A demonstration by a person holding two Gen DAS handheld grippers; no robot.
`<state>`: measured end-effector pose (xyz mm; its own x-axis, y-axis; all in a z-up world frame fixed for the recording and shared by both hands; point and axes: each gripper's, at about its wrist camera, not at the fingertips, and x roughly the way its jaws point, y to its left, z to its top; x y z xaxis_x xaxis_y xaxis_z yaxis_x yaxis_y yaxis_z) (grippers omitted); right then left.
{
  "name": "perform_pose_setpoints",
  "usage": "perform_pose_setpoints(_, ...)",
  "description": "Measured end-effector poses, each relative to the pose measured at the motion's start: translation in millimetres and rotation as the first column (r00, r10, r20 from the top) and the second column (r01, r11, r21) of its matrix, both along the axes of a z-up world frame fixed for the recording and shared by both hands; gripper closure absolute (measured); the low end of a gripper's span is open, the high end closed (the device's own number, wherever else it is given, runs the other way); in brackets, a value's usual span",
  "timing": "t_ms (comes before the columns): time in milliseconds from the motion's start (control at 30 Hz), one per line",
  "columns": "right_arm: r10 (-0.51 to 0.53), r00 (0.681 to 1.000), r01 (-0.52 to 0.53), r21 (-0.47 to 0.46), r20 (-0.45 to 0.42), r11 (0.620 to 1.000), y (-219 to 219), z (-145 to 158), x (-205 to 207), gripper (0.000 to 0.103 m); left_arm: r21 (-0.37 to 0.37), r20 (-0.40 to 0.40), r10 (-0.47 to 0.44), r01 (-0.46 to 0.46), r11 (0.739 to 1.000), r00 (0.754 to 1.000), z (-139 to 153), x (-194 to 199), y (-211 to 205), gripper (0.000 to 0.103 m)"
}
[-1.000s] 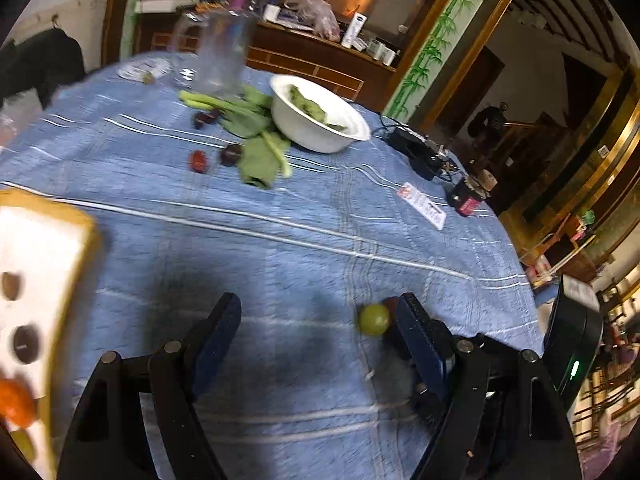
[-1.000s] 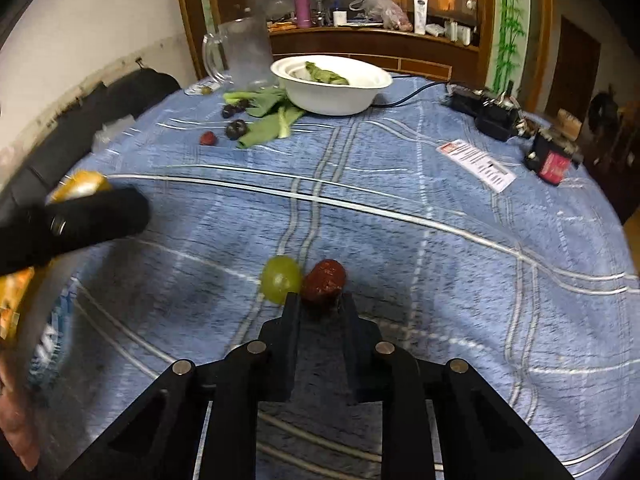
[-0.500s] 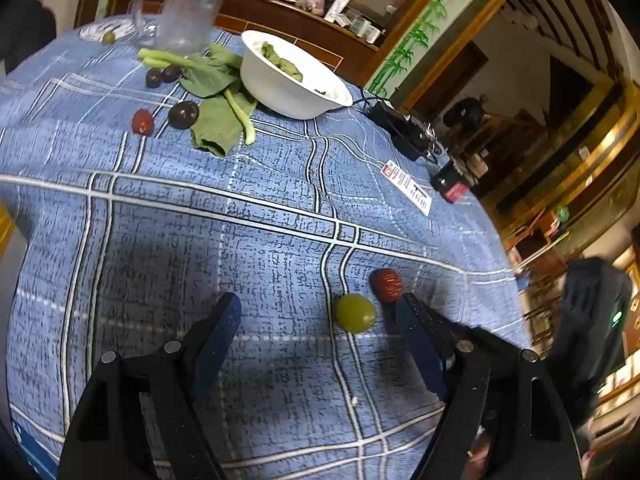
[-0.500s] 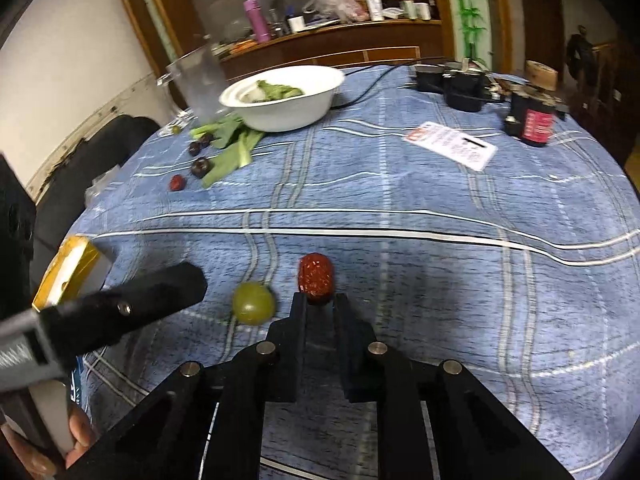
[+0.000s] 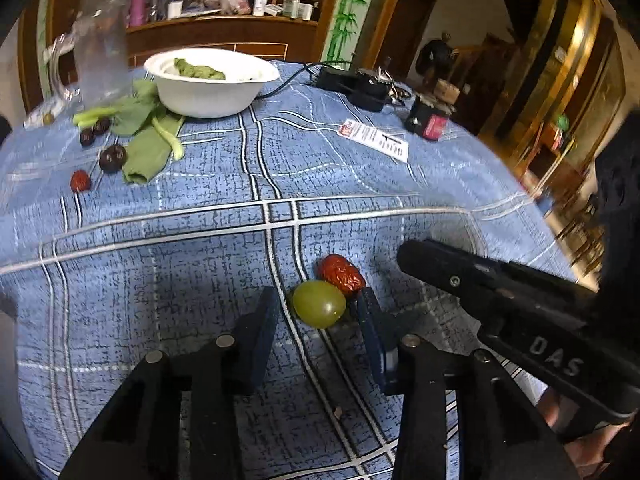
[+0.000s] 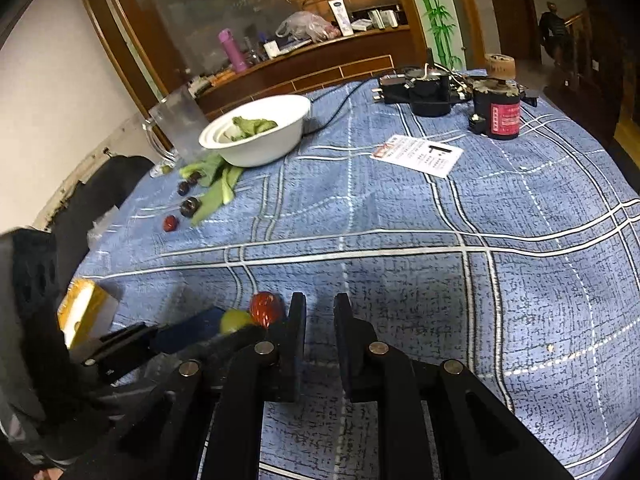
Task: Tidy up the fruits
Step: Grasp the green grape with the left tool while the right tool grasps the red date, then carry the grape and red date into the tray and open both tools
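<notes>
Green and round, the grape [image 5: 319, 303] lies on the blue checked tablecloth [image 5: 208, 216] between the fingers of the left gripper [image 5: 316, 312], whose jaws have just been closing (whether the pads press it I cannot tell). A red date [image 5: 342, 274] touches it at one o'clock. The right gripper [image 6: 319, 312] is closed, empty.

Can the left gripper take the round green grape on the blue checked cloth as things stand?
Probably yes. The left gripper already brackets the round green grape, its jaws just having been closing around it. The wrinkled red date touches the grape's far side and the right gripper sits close, so crowding is the risk.
</notes>
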<state>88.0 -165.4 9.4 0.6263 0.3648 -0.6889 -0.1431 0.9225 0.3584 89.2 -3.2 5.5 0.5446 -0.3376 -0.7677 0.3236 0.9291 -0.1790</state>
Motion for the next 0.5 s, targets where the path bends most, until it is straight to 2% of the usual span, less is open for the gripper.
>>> perform_pose_setpoints(33,0.007,1.0,-0.007,0.014,-0.002,1.0,0.7,0.0,0.0,0.082,0.032,0.005,-0.01,0.01,0.999,1.0,0.6,-1.8,-3.4,0.079)
perform_pose_setpoints(133,0.027,1.0,-0.026,0.035,-0.012,0.999,5.8,-2.8,0.6,0.072,0.059,0.007,-0.006,0.005,0.998,1.0,3.8,-6.4,-0.7,0.08)
perform_pose_setpoints(300,0.033,0.999,-0.032,0.03,-0.026,0.999,14.0,-1.6,2.5,0.068,0.058,0.054,0.1,-0.103,0.993,0.994,20.5,-10.5,29.0,0.08)
perform_pose_setpoints(367,0.042,0.999,-0.043,-0.011,-0.027,0.999,22.8,0.9,5.2,0.068,0.032,0.053,0.165,-0.166,0.986,0.985,26.4,-8.4,47.9,0.08)
perform_pose_setpoints(500,0.078,0.995,-0.086,-0.143,-0.065,0.986,53.8,-5.6,13.1,0.069,-0.046,0.009,0.231,-0.231,0.972,0.973,28.6,-2.0,73.8,0.079)
